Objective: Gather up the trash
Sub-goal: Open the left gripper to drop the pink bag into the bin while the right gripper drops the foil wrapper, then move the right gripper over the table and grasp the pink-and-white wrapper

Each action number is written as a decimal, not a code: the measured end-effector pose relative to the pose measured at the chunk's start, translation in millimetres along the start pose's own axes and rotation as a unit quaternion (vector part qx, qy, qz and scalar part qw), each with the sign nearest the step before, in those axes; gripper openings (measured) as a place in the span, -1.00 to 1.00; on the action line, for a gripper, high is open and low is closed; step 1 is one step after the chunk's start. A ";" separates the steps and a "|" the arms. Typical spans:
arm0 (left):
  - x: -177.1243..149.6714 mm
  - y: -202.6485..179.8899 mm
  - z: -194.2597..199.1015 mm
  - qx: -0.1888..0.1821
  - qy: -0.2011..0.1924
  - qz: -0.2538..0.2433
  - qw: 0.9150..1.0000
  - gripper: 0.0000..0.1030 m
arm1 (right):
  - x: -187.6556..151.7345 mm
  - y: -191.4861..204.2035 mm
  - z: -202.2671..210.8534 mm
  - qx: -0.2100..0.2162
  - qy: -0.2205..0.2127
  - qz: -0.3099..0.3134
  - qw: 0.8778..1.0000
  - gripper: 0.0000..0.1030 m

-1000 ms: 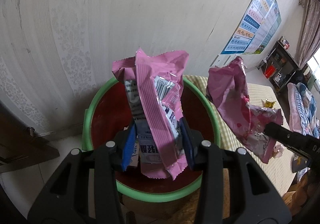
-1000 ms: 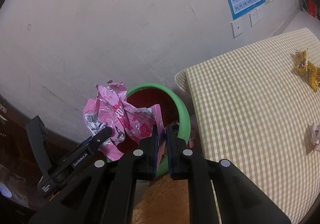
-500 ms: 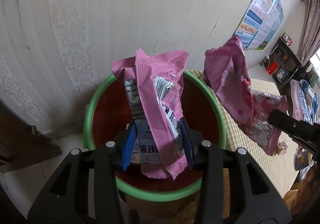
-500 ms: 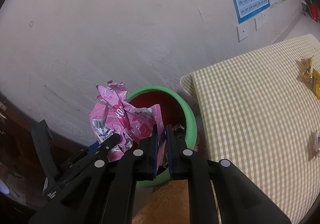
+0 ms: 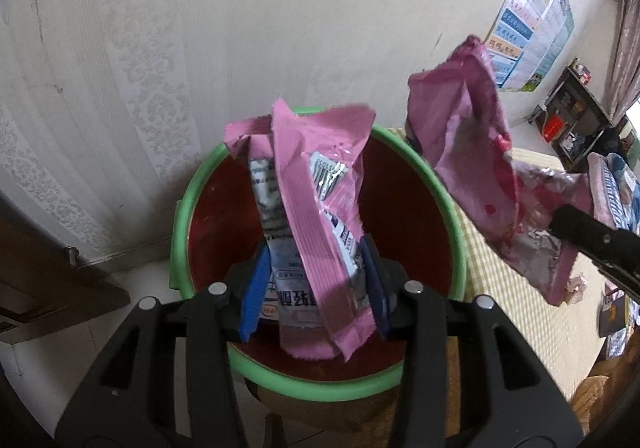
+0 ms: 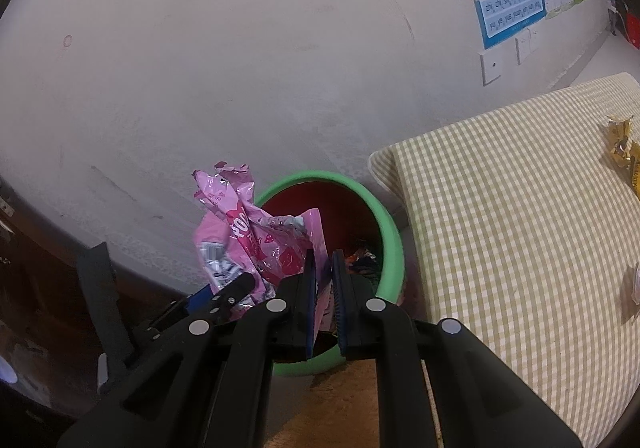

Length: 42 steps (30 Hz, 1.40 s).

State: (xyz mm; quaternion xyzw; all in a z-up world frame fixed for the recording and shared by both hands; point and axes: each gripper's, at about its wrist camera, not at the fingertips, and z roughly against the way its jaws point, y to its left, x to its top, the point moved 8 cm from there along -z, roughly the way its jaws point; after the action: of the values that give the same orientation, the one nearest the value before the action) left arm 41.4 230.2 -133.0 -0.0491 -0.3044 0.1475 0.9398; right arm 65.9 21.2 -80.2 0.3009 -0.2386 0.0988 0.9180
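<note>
— Where do the two wrappers sit right now?

— Both hang over the green-rimmed bin (image 5: 280, 380) that stands against the wall, just beside the checked cushion (image 6: 520, 208). The left gripper (image 5: 314, 288) has the striped pink wrapper (image 5: 316, 216) between its blue pads; its jaws are opening, and the pads are still against the wrapper's sides.

— Which way does that wrapper run?

— Its long axis runs straight along the fingers, away from the camera, the torn upper end past the bin's far rim and the lower end hanging towards the near rim.

— And the other one?

— The right gripper (image 6: 323, 288) has the crumpled pink wrapper (image 6: 256, 244) by its lower edge. Those jaws are opening too, narrow yet, a gap showing on one side of the foil. That wrapper rises up and to the left of the fingers in the right wrist view, its top crumpled against the wall.

— Anything left on the cushion?

— A gold wrapper (image 6: 624, 156) near its far edge.
</note>
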 end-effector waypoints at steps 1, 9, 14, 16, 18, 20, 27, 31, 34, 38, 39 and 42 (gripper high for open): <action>-1.0 1.3 -0.5 0.000 0.001 0.002 1.000 -0.04 | 0.0 2.6 -0.3 0.004 0.000 0.000 1.000 -0.59; -3.5 8.1 2.6 0.018 0.002 0.007 1.000 0.30 | -0.4 5.6 12.9 0.009 -0.014 0.012 1.000 -0.11; -4.8 0.1 4.2 0.020 0.004 -0.007 1.000 0.30 | -7.8 -46.9 43.4 -0.064 -0.037 0.001 0.997 -0.06; -4.4 -6.2 5.2 0.019 0.003 -0.015 1.000 0.31 | -15.5 -89.7 63.6 -0.119 -0.049 -0.019 0.991 -0.05; -3.2 -14.7 7.6 0.016 0.000 -0.026 1.000 0.31 | -24.6 -132.5 84.8 -0.166 -0.062 -0.053 0.983 -0.04; -2.5 -25.4 11.2 0.015 -0.007 -0.040 0.999 0.35 | -33.9 -182.2 109.8 -0.215 -0.083 -0.099 0.968 0.08; -6.8 -68.7 14.6 0.001 -0.001 -0.074 0.997 0.36 | -57.4 -262.9 110.6 -0.235 -0.051 -0.168 0.956 0.34; -8.4 -98.7 19.9 -0.007 -0.003 -0.097 0.995 0.37 | -61.4 -272.2 91.8 -0.228 -0.034 -0.158 0.960 0.37; -10.6 -128.1 23.5 -0.012 -0.010 -0.130 0.991 0.39 | -61.1 -274.8 92.3 -0.202 -0.043 -0.157 0.966 -0.29; -12.7 -180.9 14.0 -0.033 0.004 -0.166 0.986 0.39 | -66.5 -275.2 104.7 -0.163 -0.040 -0.160 0.973 -0.68; -13.2 -192.1 12.8 -0.041 0.005 -0.170 0.985 0.39 | -68.5 -273.8 114.5 -0.148 -0.046 -0.163 0.974 -0.75; -10.8 -248.1 4.7 -0.076 0.006 -0.193 0.978 0.39 | -74.0 -266.7 143.8 -0.117 -0.068 -0.172 0.976 -0.75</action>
State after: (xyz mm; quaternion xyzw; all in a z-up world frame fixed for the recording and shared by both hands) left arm 91.7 -9.2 -90.0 -0.0618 -0.3129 -0.0603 0.9459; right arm 34.0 -281.1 -150.4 0.2340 -0.2550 -0.1101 0.9317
